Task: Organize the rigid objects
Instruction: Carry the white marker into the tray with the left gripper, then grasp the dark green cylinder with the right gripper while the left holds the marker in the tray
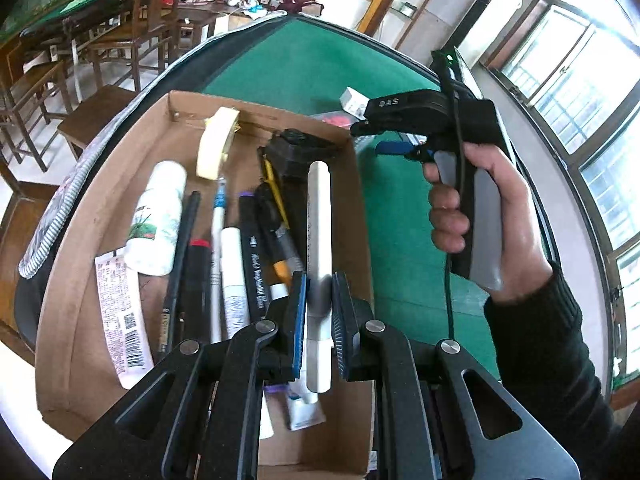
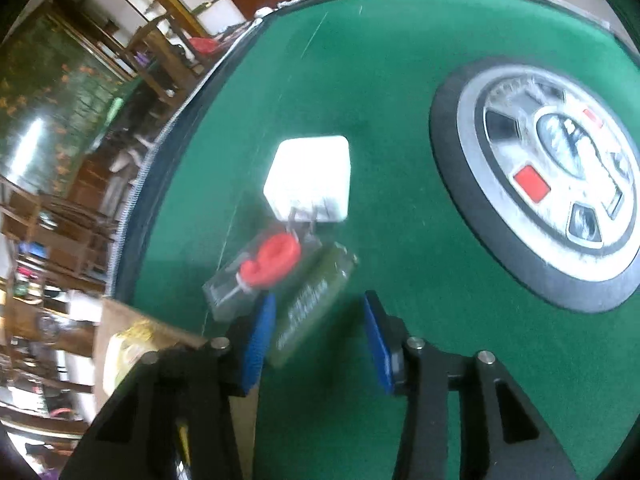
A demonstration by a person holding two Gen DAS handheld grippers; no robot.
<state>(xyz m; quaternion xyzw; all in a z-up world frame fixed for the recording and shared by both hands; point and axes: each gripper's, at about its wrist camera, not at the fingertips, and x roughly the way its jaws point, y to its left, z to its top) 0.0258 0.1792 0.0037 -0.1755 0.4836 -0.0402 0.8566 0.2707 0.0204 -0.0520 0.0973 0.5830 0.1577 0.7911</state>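
My left gripper [image 1: 320, 285] is shut on a long white marker [image 1: 319, 216], which it holds upright over an open cardboard box [image 1: 80, 264]. The box holds several pens and markers, a white bottle [image 1: 158, 220], a cream tape roll [image 1: 216, 144] and a black block [image 1: 298, 152]. My right gripper [image 2: 319, 304] stands open, low over the green table. A blurred olive-green oblong item [image 2: 308, 312] lies between its blue pads, close to the left one and clear of the right. In the left wrist view the right gripper [image 1: 404, 151] is in a hand beyond the box's right wall.
Just beyond the green item lie a clear case with a red part [image 2: 272, 260] and a white plug adapter [image 2: 310, 176]. A round wheel-print mat [image 2: 472, 216] covers the table's right side. The box corner [image 2: 132, 320] sits at the lower left. Wooden chairs stand past the table edge.
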